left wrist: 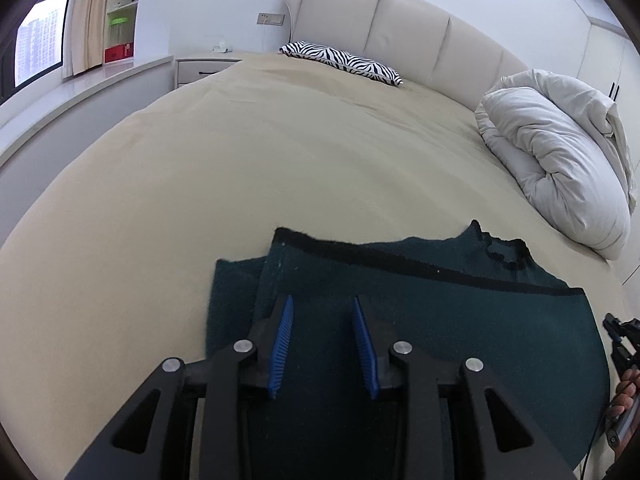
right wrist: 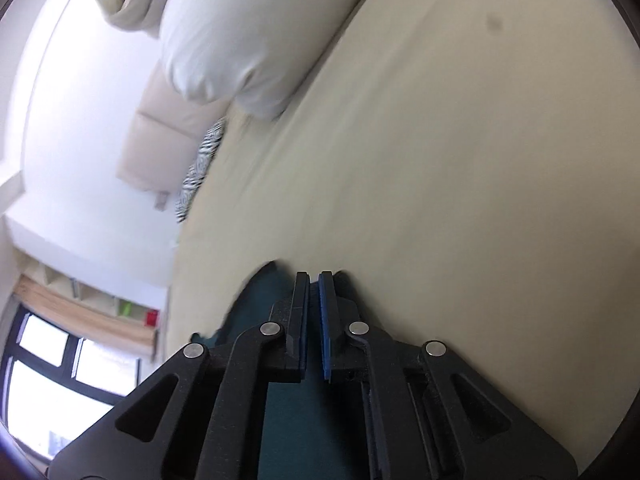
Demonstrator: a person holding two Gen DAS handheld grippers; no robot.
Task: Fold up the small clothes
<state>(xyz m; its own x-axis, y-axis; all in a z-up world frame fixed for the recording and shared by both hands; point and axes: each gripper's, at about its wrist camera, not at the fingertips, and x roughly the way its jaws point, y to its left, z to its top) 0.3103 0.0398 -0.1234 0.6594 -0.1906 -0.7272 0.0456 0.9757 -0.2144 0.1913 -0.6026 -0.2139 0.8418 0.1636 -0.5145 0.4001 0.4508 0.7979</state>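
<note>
A dark green knit garment [left wrist: 460, 320] with a black hem lies partly folded on the beige bed [left wrist: 240, 168]. My left gripper [left wrist: 323, 300] is open just above the garment's left part, holding nothing. My right gripper [right wrist: 314, 276] has its blue pads nearly together, tilted on its side over the garment's edge [right wrist: 256, 300]; whether cloth sits between the pads is not visible. The right gripper also shows at the right edge of the left wrist view [left wrist: 620, 340], held in a hand.
A white rolled duvet [left wrist: 560, 152] lies at the bed's right side. A zebra-print pillow [left wrist: 340, 60] rests against the cream headboard [left wrist: 380, 24]. A nightstand [left wrist: 204, 68], shelves and a window are on the left.
</note>
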